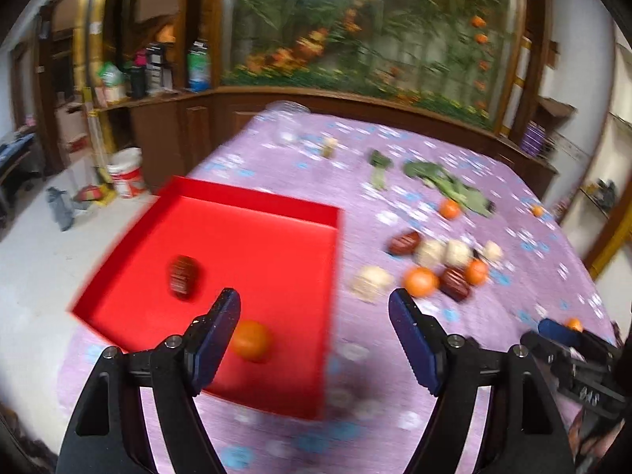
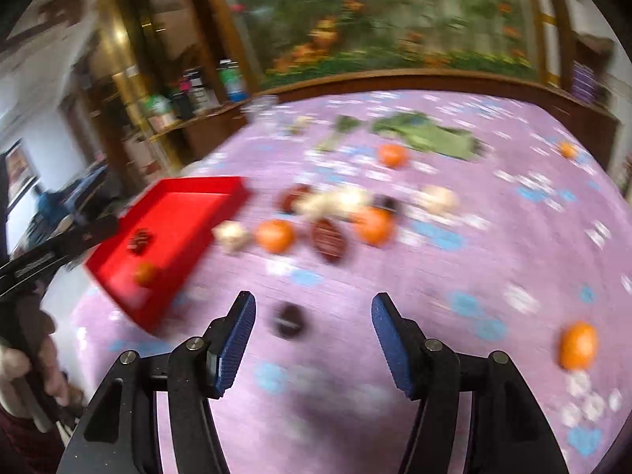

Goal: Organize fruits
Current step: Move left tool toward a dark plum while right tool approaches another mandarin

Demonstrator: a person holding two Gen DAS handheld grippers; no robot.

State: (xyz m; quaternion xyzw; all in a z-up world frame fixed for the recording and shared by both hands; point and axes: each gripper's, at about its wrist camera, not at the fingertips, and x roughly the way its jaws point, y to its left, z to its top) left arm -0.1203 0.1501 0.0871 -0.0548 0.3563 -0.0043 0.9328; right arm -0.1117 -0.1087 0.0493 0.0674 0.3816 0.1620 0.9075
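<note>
Motion blur smears both views; pale lumps mid-frame hard to identify. Left gripper [image 1: 314, 308] jaws spread wide, gripping nothing, over red tray [image 1: 252, 207] at left of frame; tray holds orange [image 1: 251, 340] and dark red fruit [image 1: 183, 276]. Right gripper [image 2: 313, 312] jaws equally wide, empty, small dark fruit [image 2: 289, 320] on cloth between fingertips. Purple floral tablecloth [image 1: 454, 355], scattered oranges, leafy greens [image 1: 446, 181]; flower mural [image 1: 375, 27] behind.

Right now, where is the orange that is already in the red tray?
In the left wrist view the orange lies in the near part of the red tray, beside the left finger of the open left gripper, with a dark red fruit farther back.
</note>
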